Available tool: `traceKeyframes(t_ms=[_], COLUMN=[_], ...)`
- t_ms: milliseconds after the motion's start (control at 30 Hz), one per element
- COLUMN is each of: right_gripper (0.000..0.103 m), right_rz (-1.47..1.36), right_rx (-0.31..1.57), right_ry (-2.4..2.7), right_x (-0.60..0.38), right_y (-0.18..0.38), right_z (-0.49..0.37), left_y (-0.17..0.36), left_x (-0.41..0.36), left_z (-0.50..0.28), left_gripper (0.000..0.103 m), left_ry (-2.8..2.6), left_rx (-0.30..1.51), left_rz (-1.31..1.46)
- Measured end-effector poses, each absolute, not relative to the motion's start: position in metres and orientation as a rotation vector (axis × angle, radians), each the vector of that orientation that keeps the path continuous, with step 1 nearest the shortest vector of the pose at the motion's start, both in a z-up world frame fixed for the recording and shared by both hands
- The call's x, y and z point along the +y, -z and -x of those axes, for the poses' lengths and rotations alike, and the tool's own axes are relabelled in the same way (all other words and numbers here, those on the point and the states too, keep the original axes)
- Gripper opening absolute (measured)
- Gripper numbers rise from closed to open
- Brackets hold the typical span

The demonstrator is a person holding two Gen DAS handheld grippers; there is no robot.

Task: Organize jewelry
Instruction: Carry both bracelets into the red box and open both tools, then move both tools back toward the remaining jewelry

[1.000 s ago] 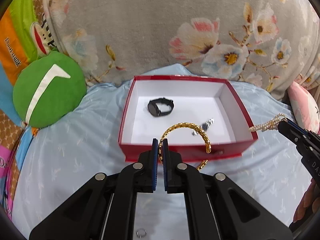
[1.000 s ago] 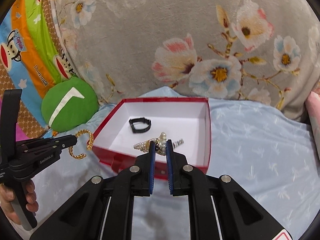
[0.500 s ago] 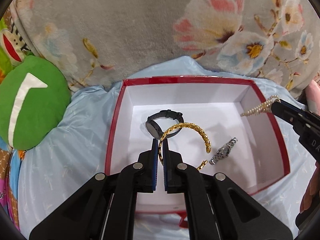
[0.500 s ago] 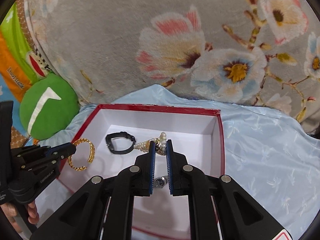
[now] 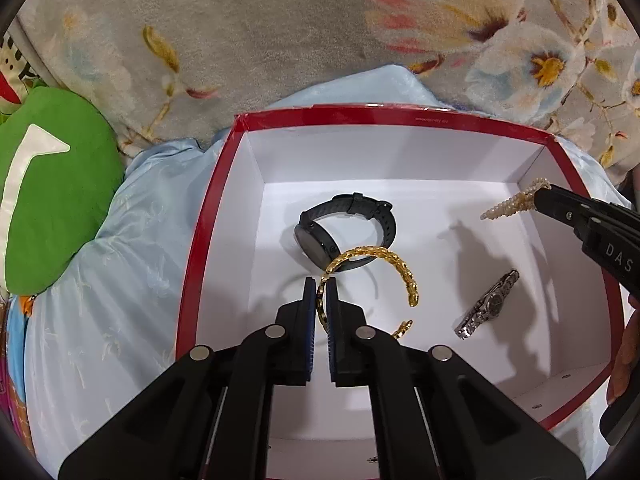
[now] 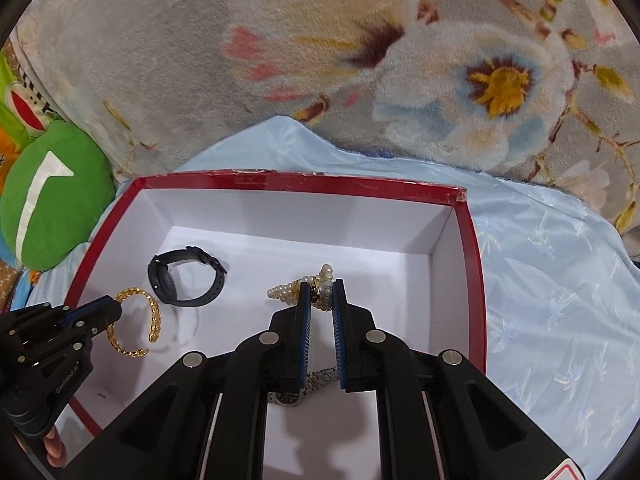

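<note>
A red box with a white inside lies on the light blue sheet. A black watch and a silver watch lie on its floor. My left gripper is shut on a gold bangle, held over the box floor near the black watch. My right gripper is shut on a pearl bracelet, held over the right side of the box above the silver watch.
A green round cushion lies left of the box. A grey floral blanket rises behind it. The blue sheet spreads to the right of the box.
Both grippers moved forward from outside the box's front edge to over its inside, each still holding its piece. The box now fills the views.
</note>
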State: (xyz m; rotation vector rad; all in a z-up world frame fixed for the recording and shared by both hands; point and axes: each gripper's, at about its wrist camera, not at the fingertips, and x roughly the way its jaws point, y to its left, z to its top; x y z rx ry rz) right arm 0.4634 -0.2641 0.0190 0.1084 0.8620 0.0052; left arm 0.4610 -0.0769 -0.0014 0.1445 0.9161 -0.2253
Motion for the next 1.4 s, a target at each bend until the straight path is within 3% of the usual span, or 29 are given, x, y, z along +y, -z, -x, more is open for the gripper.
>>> traceKeyframes(t_ms=[333,400,467,533,633,700,833,1067,1200,1400], right_gripper=[0.014,0.015,0.024,0.045,0.056,0.057,0.057,0.059,0.067,0.07], right_rz=[-0.103,-0.1,-0.098,-0.091,-0.085,-0.085,-0.088,-0.101,-0.114,-0.113], right_rx=[0.977,0.993,0.994,0.987,0.963,0.952,0.906,0.751,0.676,0.655], right_ry=[-0.004,0.004,0.013,0.027,0.05,0.072,0.082,0.05,0.041,0.033], right_x=[-0.266,-0.267,-0.267,-0.267,-0.267,-0.268,-0.271,-0.27,-0.272,-0.267], right_y=[0.0,0.002,0.002,0.001,-0.002,-0.005,-0.016,-0.06,-0.082,-0.085], right_z=[-0.481,-0.483,-0.482,-0.481,-0.479,-0.478,-0.468,-0.387,-0.313,-0.211], left_y=[0.018,0.018,0.018,0.017,0.013,0.008,-0.004,-0.039,-0.054,-0.054], left_x=[-0.07,-0.068,-0.067,-0.066,-0.066,-0.066,-0.066,-0.043,-0.02,0.01], left_z=[-0.472,-0.473,-0.473,-0.472,-0.469,-0.464,-0.453,-0.401,-0.35,-0.275], left_gripper=[0.009,0.016,0.026,0.027,0.033,0.042,0.042,0.043,0.057,0.058], left_ry=[0.2,0.187,0.176,0.183,0.176,0.163,0.159,0.174,0.17,0.166], left_rx=[0.959,0.959,0.955,0.951,0.938,0.91,0.867,0.788,0.756,0.757], left_rz=[-0.115,-0.114,-0.113,-0.105,-0.111,-0.126,-0.146,-0.122,-0.106,-0.108])
